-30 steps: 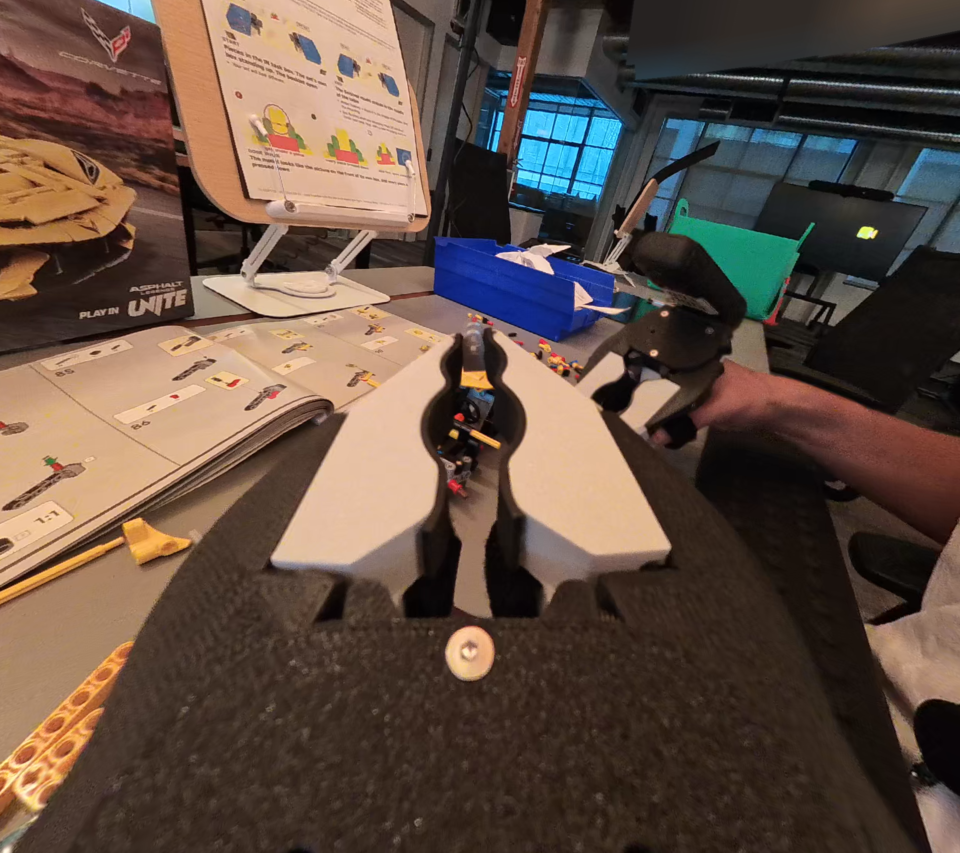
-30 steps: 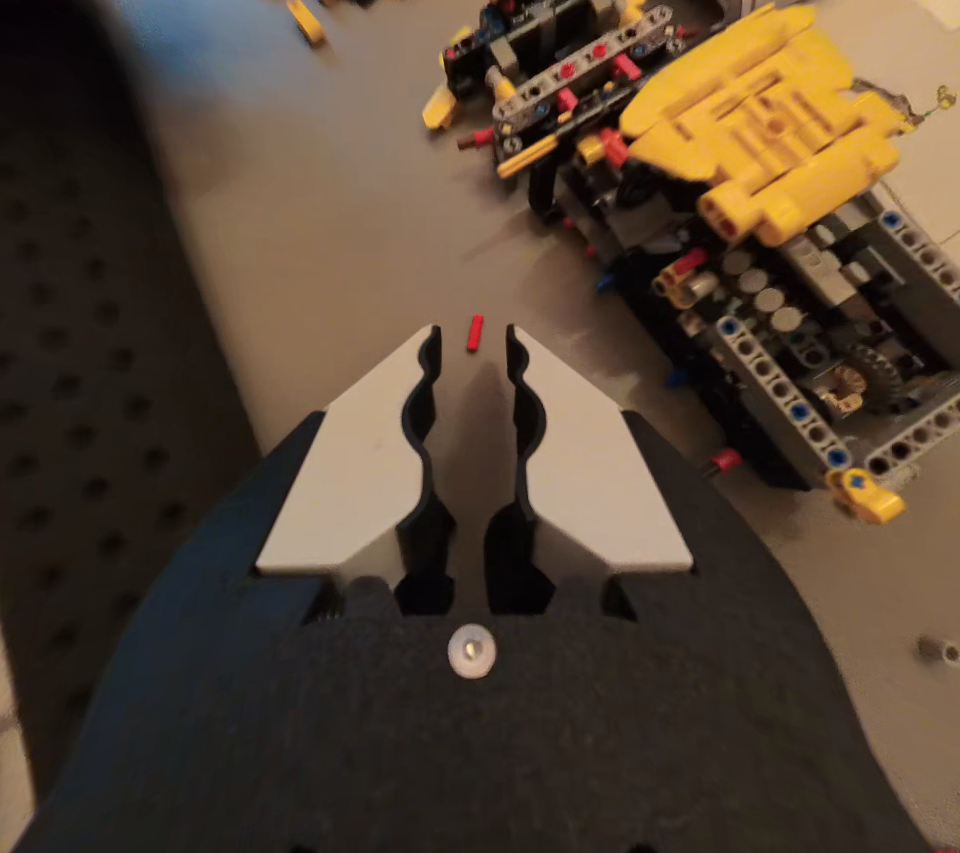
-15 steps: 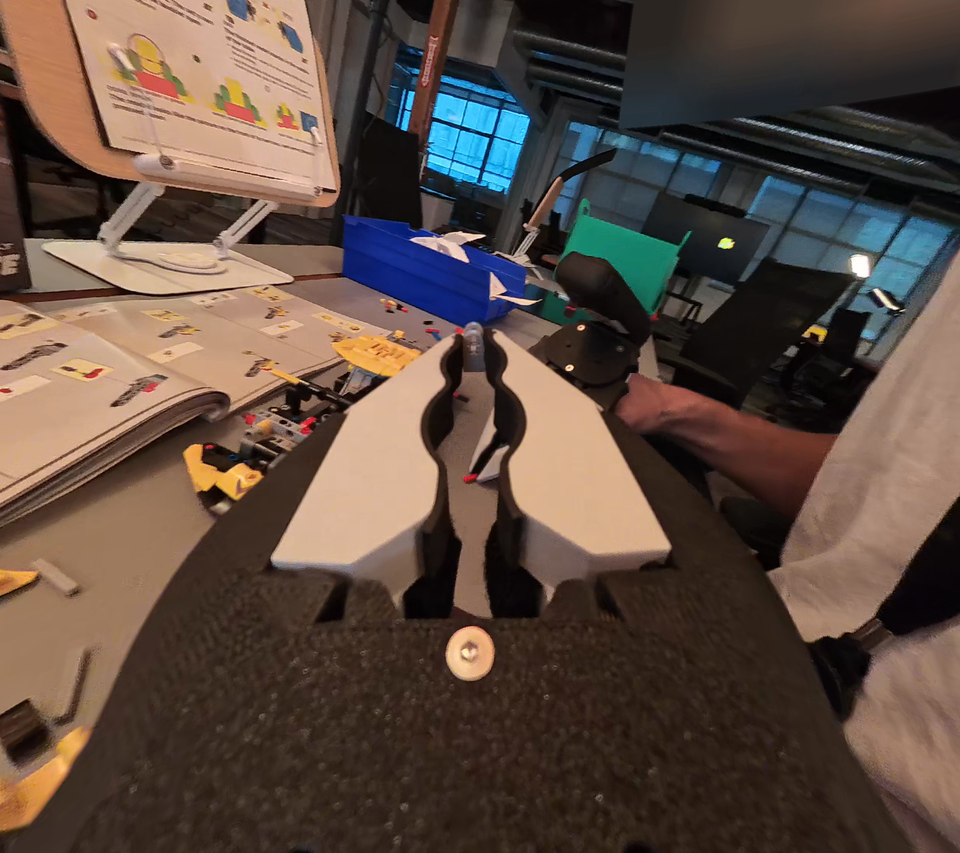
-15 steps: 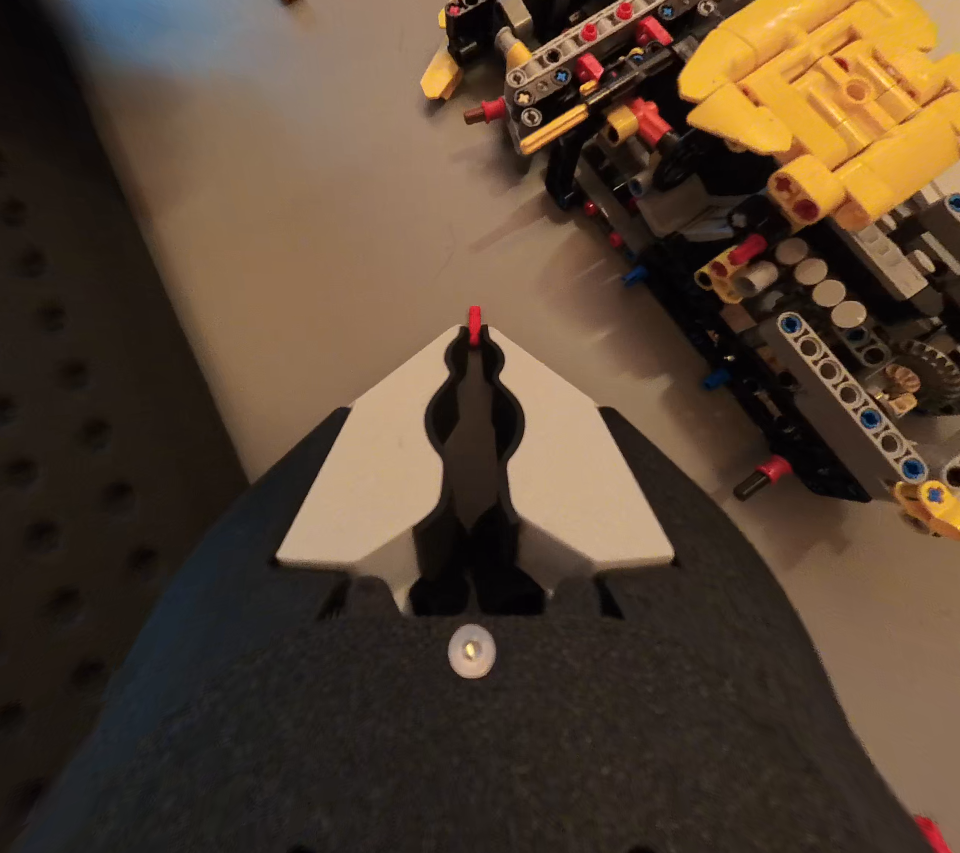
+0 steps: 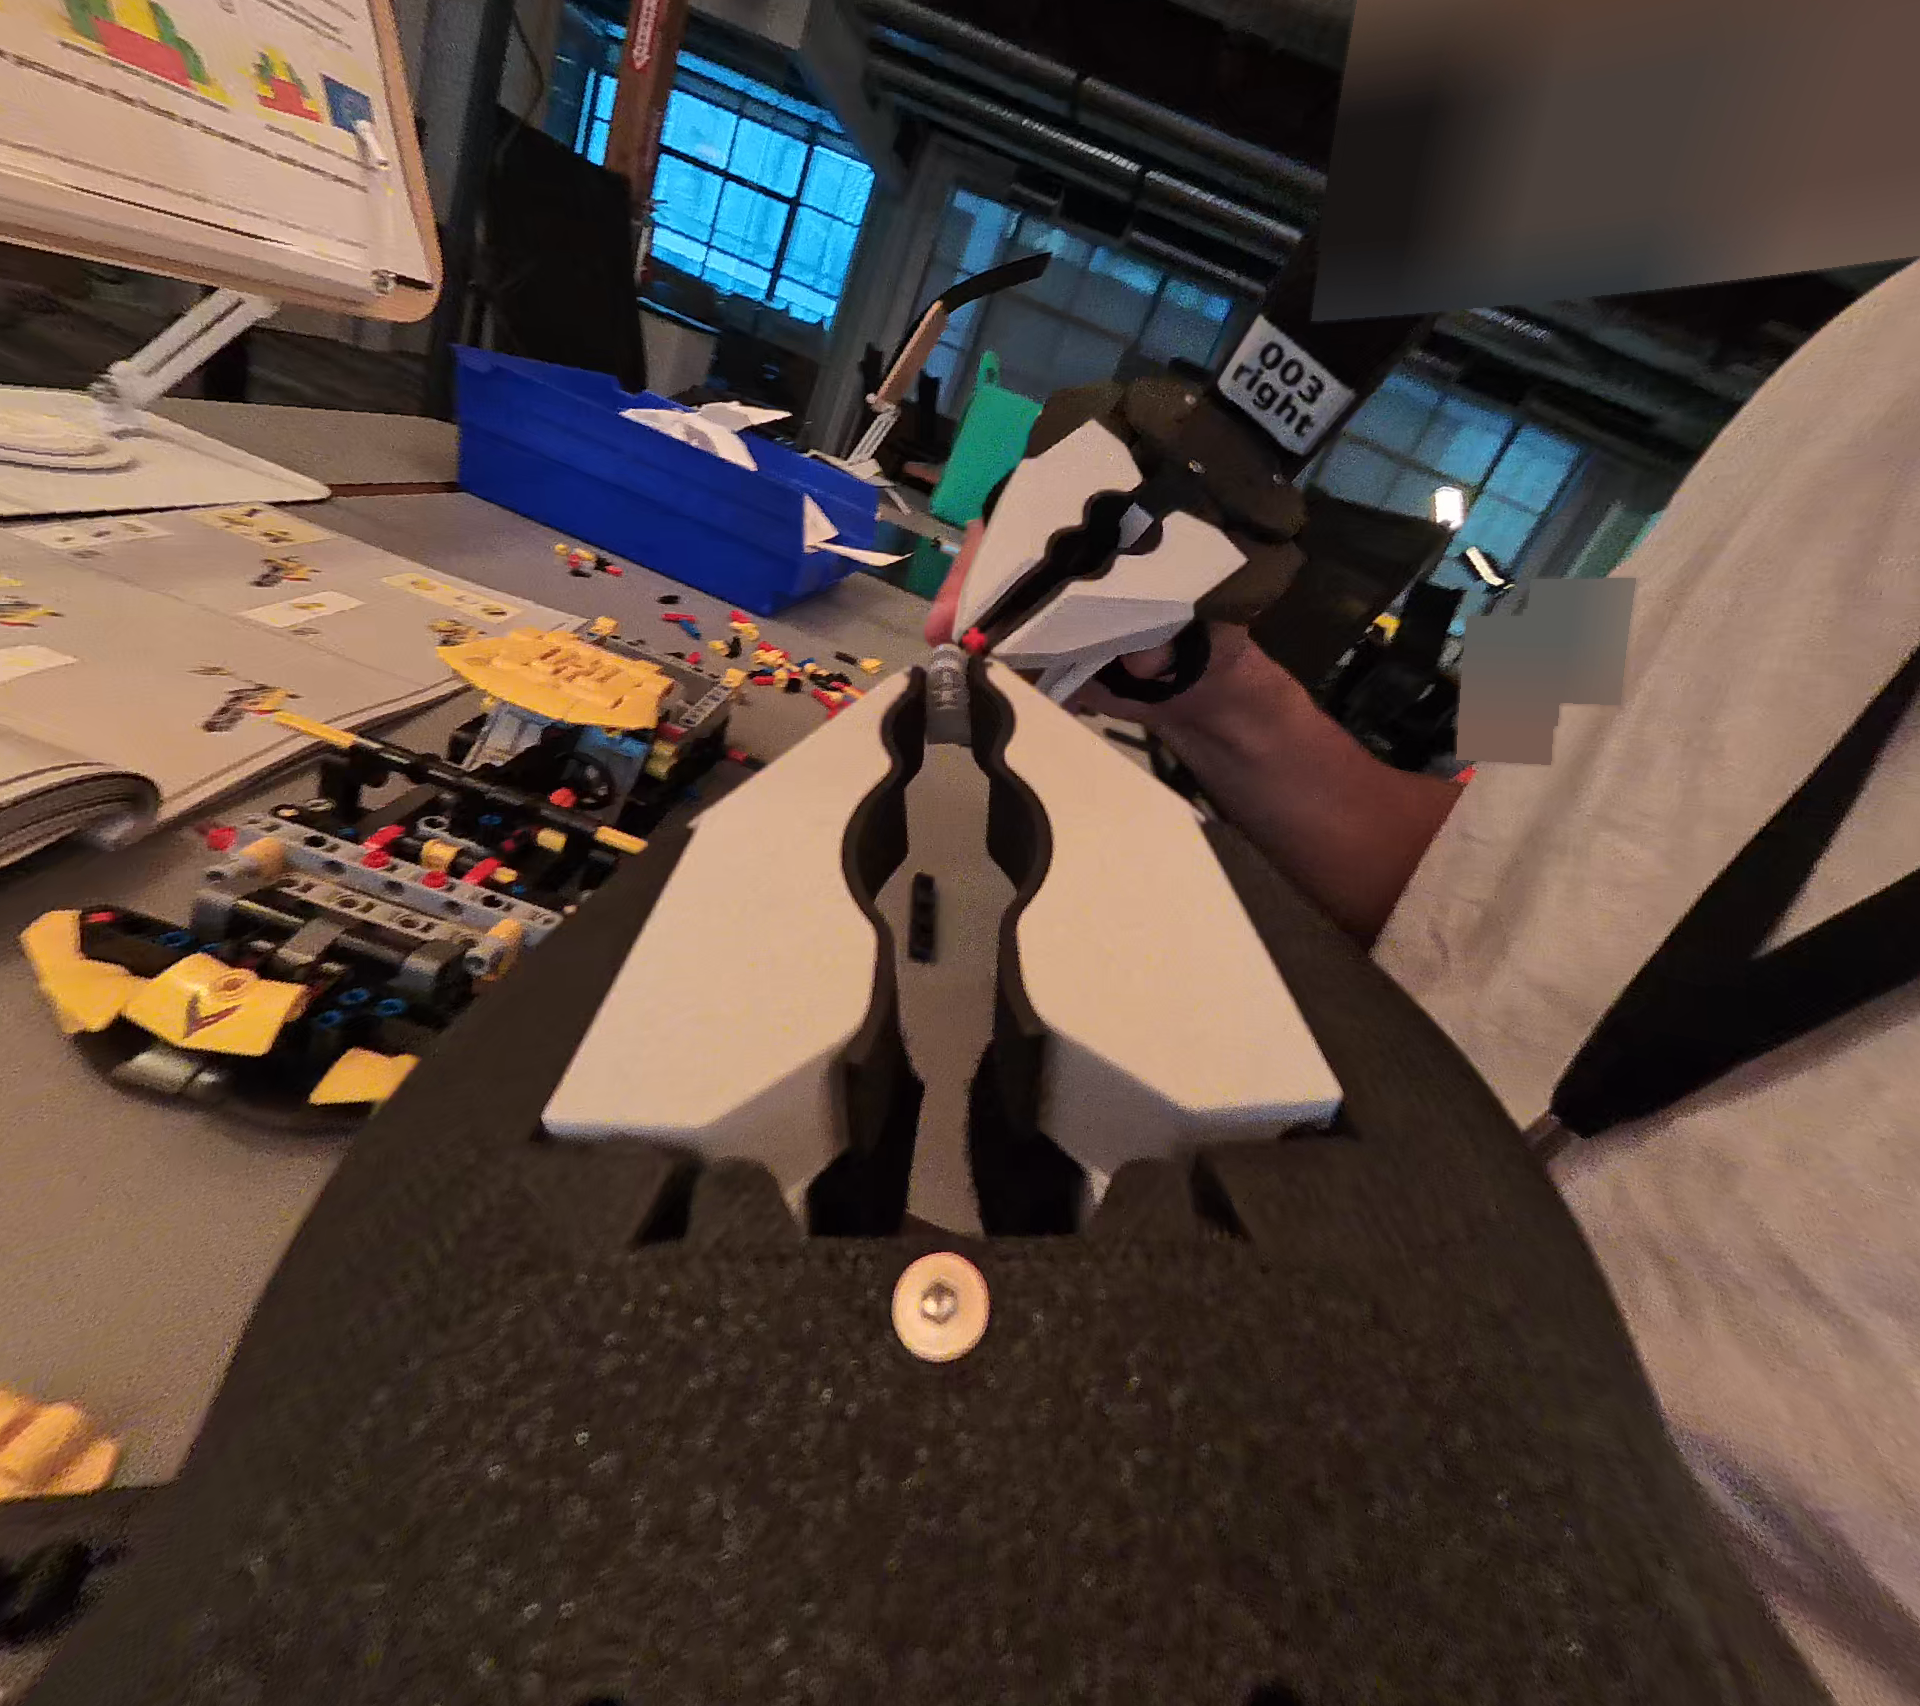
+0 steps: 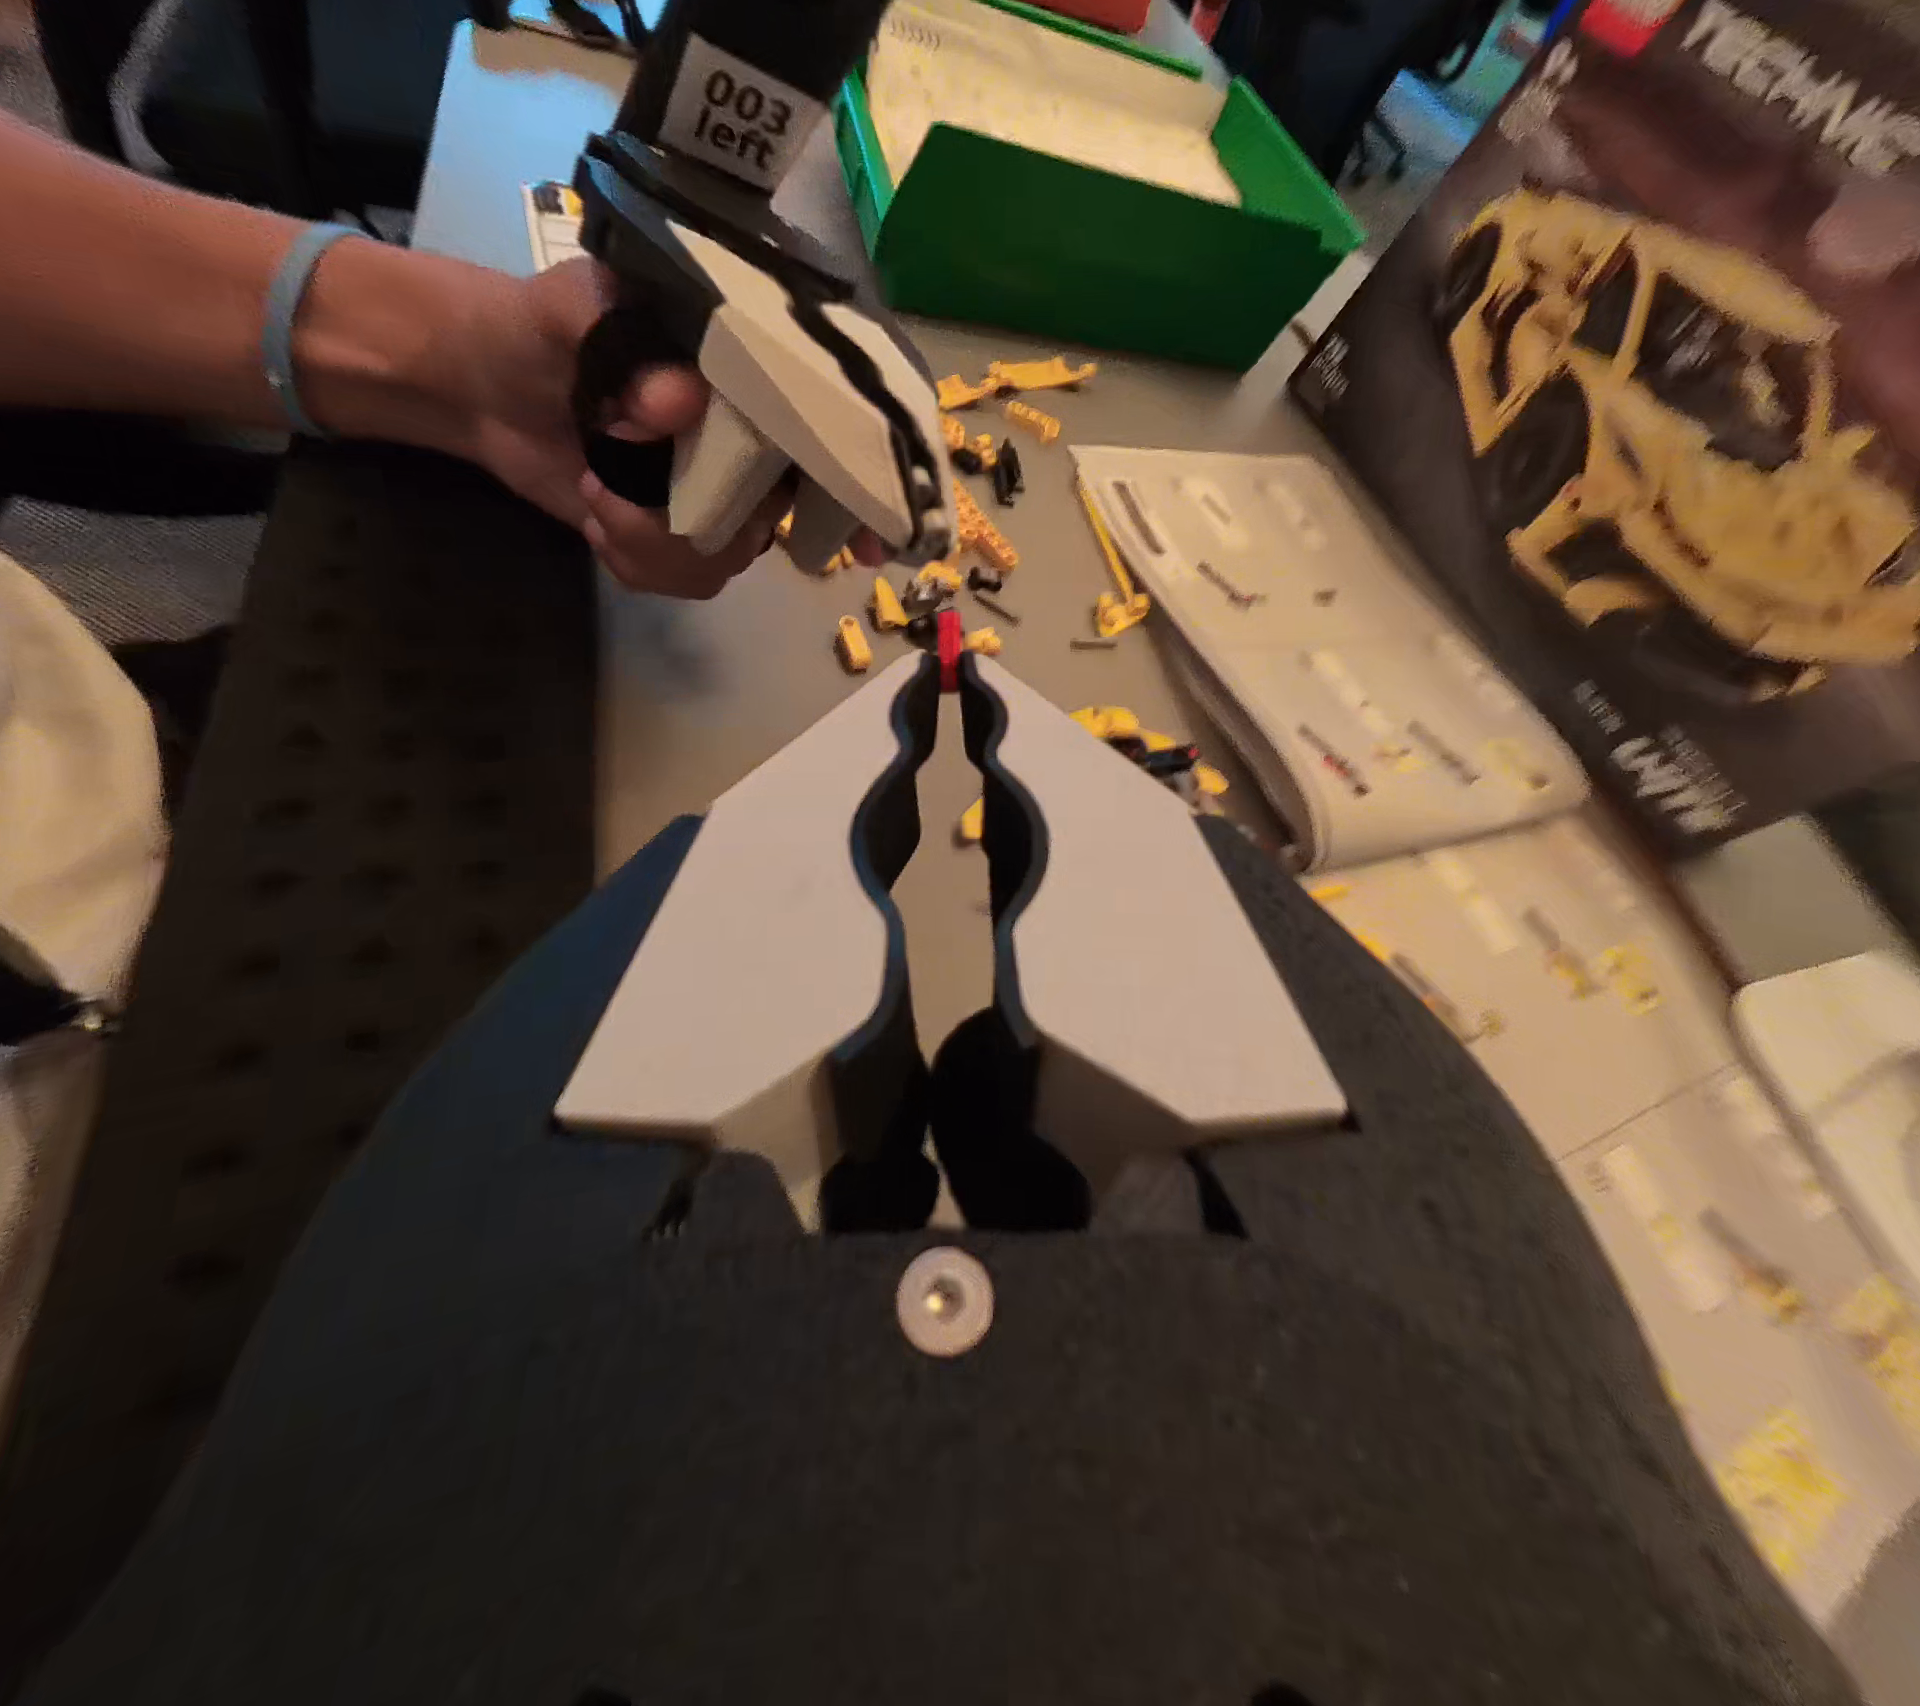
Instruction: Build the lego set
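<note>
two hand-held grippers meet tip to tip in mid-air above a grey table (image 5: 187, 1241). a second ago the right gripper (image 6: 943, 669) pointed down at the table, open, with a small red pin lying loose just ahead of its tips; half a second ago it had closed on that pin. now it is lifted and turned toward the other tool, its fingers nearly together, pinching the red pin (image 6: 947, 640) at the very tips. the left gripper (image 5: 943, 688) is likewise almost closed, clamped on a small grey piece (image 5: 945, 692), as it was a second ago. in the left wrist view the pin's end touches, or nearly touches, the grey piece at 12 o'clock. the half-built yellow and black car (image 5: 416, 835) sits on the table at 9 o'clock, beside an open instruction book (image 5: 156, 617). judging by this, picking up is done and the pin is probably about to be pressed into the grey piece; the lining-up looks fiddly.
</note>
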Available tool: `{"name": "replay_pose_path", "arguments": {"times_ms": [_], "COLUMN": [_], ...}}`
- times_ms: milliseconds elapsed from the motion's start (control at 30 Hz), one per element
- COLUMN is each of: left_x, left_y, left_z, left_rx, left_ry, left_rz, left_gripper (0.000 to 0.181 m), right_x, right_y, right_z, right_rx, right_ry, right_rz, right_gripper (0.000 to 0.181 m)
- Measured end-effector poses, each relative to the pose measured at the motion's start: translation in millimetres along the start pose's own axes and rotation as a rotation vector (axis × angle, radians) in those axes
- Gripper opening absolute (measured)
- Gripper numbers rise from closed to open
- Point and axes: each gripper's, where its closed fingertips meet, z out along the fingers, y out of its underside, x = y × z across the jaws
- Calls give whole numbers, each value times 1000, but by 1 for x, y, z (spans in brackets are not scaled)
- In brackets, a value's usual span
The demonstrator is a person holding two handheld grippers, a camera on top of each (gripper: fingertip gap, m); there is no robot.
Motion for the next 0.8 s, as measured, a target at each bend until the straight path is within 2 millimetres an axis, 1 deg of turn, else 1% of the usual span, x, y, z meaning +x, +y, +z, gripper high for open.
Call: {"name": "replay_pose_path", "arguments": {"times_ms": [67, 167, 267, 367, 433, 500, 700, 800], "left_x": [3, 9, 11, 11, 9, 8, 6, 5], "left_y": [-6, -17, -16, -11, -10, -9, -5, -2], "left_z": [-2, -7, -8, -5, -4, -4, -3, -2], "left_rx": [36, 93, 86, 55, 48, 41, 17, 0], "left_ry": [33, 87, 89, 88, 79, 78, 74, 66], "left_rz": [-33, -62, -32, -28, -28, -39, -39, -35], "left_gripper": [7, 8, 7, 7, 7, 7, 7, 7], "right_x": [-2, 0, -3, -4, -5, -5, -3, -4], "right_y": [-8, -13, -22, -20, -14, -16, -16, -13], "right_z": [4, 10, 12, 17, 19, 18, 17, 18], "right_rx": [-12, -18, 1, -41, -83, -66, -77, -102], "right_ry": [2, 13, 4, 22, 33, 60, 94, 87], "right_rz": [-73, -101, -125, -190, -229, -273, -325, -338], "right_gripper": [3, 3, 3, 3, 3, 3, 3, 2]}}
